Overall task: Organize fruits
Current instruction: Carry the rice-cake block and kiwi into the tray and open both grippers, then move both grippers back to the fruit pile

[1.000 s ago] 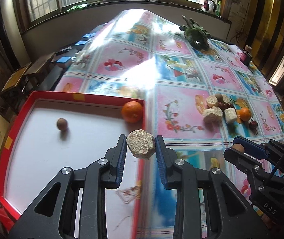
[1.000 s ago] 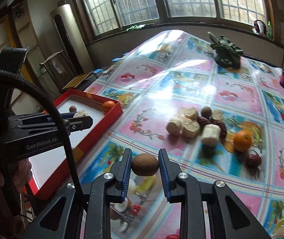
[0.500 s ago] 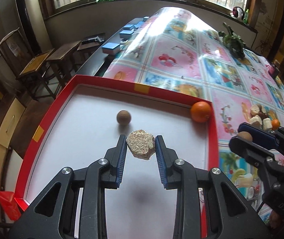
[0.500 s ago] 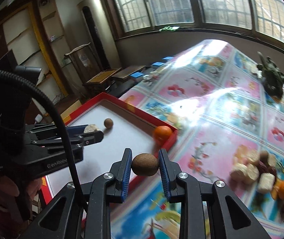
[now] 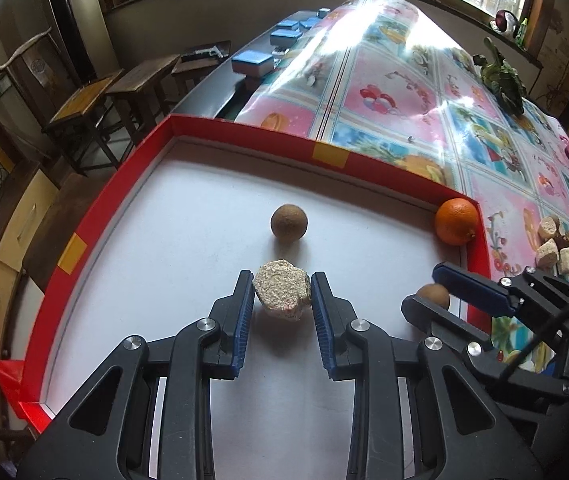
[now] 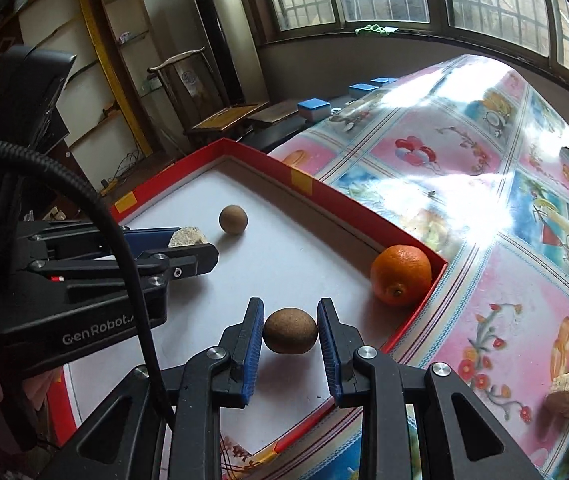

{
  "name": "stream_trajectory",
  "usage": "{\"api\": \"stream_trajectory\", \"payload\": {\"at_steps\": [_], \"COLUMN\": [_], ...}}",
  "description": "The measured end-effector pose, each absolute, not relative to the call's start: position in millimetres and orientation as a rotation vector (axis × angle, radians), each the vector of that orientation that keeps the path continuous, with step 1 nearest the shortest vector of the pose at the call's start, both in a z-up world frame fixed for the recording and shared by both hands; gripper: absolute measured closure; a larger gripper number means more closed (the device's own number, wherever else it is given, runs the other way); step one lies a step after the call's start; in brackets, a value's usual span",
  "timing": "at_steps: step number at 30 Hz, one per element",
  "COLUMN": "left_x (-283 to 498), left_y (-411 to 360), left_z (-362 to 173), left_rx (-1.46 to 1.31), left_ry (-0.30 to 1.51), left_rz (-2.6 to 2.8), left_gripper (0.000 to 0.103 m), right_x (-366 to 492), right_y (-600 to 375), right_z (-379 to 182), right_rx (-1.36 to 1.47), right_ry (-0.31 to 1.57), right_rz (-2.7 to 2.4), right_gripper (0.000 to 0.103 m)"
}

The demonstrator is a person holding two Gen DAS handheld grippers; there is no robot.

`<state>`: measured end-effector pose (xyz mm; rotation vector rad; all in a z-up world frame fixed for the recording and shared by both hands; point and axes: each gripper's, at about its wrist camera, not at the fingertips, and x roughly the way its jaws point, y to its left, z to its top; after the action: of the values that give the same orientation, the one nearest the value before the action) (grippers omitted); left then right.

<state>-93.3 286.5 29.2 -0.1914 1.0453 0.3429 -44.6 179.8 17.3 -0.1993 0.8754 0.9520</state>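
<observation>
Both grippers have moved over the red tray [image 5: 104, 204] since a second ago. At lower centre, the left gripper [image 5: 282, 294] stays clamped on a crumbly beige chunk [image 5: 281, 294]; the right gripper [image 6: 290, 330] grips a brown fruit [image 6: 290, 336]. Beyond lie a second brown fruit [image 5: 289, 222] and, cornered, an orange [image 5: 456, 222]. Only the right view shows the cabinet-side chair [image 6: 204, 92]; the fruit pile [image 5: 560, 246] sits at right.

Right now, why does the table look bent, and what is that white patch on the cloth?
Left wrist view: the fisheye lens bows the tablecloth into a hump, and window light glares white along its top. Right wrist view: the same glare washes out the cloth's pattern beyond the red tray; the orange and held brown fruit stay sharp, while the edges darken.
</observation>
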Motion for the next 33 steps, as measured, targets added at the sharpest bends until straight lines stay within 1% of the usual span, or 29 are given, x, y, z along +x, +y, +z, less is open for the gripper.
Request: {"api": "stream_trajectory", "payload": {"at_steps": [1, 2, 4, 11, 14, 16, 18, 24, 33], "left_x": [-92.9, -93.9, -95.3, -99.9, -102.1, -102.5, -100.5, -89.9, -63.5], "left_y": [287.0, 286.4, 284.8, 280.9, 273.2, 265.5, 256.7, 218.9, 148.5], "left_z": [27.2, 27.0, 27.8, 38.3, 47.6, 54.6, 60.7, 72.9, 67.6], "left_rx": [-0.195, -0.195, -0.184, -0.191, -0.195, -0.195, -0.198, -0.183, -0.134], "left_ry": [1.051, 1.045, 1.041, 1.010, 0.980, 0.960, 0.949, 0.936, 0.980], "left_rz": [0.347, 0.350, 0.361, 0.363, 0.344, 0.332, 0.312, 0.226, 0.068], "left_gripper": [0.075, 0.075, 0.075, 0.074, 0.058, 0.058, 0.058, 0.058, 0.058], "right_x": [-47.2, -48.8, -52.1, -59.5, -61.7, -62.5, -62.1, -60.6, -53.8], "right_y": [179.7, 180.0, 176.2, 157.7, 144.7, 134.2, 120.3, 74.4, -22.5], "right_z": [17.0, 16.1, 16.4, 27.2, 36.8, 42.4, 48.1, 59.4, 48.5], "right_rx": [-0.209, -0.214, -0.201, -0.155, -0.158, -0.151, -0.133, -0.121, -0.023], "right_ry": [0.863, 0.861, 0.864, 0.853, 0.835, 0.826, 0.828, 0.826, 0.881], "right_rz": [0.954, 0.960, 0.977, 0.964, 0.930, 0.907, 0.884, 0.783, 0.626], "right_gripper": [0.071, 0.059, 0.055, 0.055, 0.055, 0.054, 0.051, 0.051, 0.051]}}
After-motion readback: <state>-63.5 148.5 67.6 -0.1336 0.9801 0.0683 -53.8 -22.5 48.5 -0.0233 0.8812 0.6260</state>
